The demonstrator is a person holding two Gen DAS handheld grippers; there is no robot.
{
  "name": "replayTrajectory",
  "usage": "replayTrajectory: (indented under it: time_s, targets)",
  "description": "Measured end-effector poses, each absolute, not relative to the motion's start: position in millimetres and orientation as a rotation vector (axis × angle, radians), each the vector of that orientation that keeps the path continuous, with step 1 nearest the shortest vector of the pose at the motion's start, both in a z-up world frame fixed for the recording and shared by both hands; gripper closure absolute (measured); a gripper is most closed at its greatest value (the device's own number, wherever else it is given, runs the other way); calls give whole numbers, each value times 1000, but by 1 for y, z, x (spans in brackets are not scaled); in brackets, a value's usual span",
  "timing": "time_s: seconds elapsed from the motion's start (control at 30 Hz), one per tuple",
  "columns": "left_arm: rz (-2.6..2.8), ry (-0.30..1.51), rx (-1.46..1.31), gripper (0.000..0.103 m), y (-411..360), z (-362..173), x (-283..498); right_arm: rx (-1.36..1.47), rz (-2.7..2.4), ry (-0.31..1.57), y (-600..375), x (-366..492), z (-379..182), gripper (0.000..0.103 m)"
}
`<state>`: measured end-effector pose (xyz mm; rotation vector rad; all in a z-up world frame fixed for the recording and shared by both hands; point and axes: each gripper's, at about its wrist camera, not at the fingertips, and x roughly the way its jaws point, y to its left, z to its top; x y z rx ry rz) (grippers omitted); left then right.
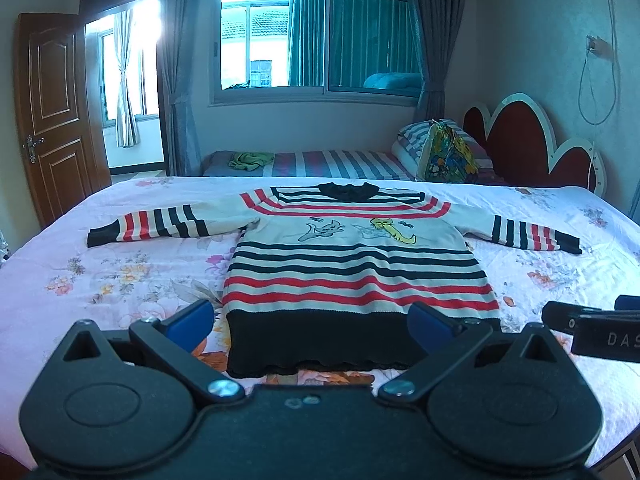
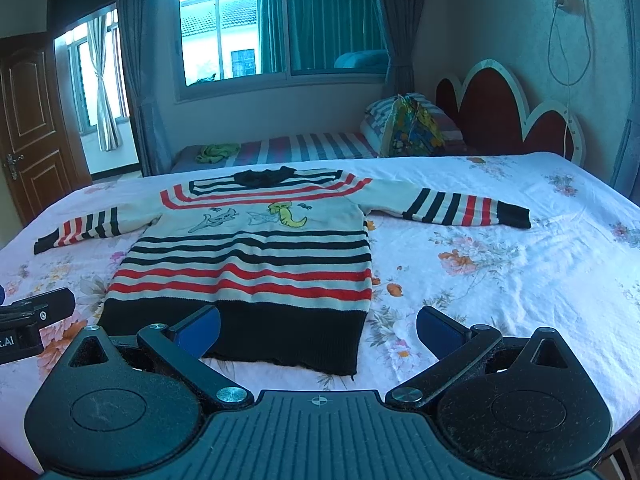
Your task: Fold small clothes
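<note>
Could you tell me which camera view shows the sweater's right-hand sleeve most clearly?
The right wrist view: the sleeve lies whole, its stripes and dark cuff clear of the lens edge. In the left wrist view the same sleeve sits near the frame's side, smaller and more warped.

Both views low, facing sweater

Daylight floods through the window at twelve o'clock and the doorway at ten, both blown out. A cool blue cast, soft shadows, bowed edges, dark vignetted corners.
</note>
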<state>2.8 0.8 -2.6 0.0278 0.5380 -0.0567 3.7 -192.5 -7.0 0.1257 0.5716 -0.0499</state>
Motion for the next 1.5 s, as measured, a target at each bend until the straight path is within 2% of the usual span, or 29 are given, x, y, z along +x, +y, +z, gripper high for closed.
replayTrajectory:
  time_s: [1.5]
  targets:
    - [-68, 546, 24, 1, 0, -5, 0, 131, -58, 581, -191, -1, -10, 0]
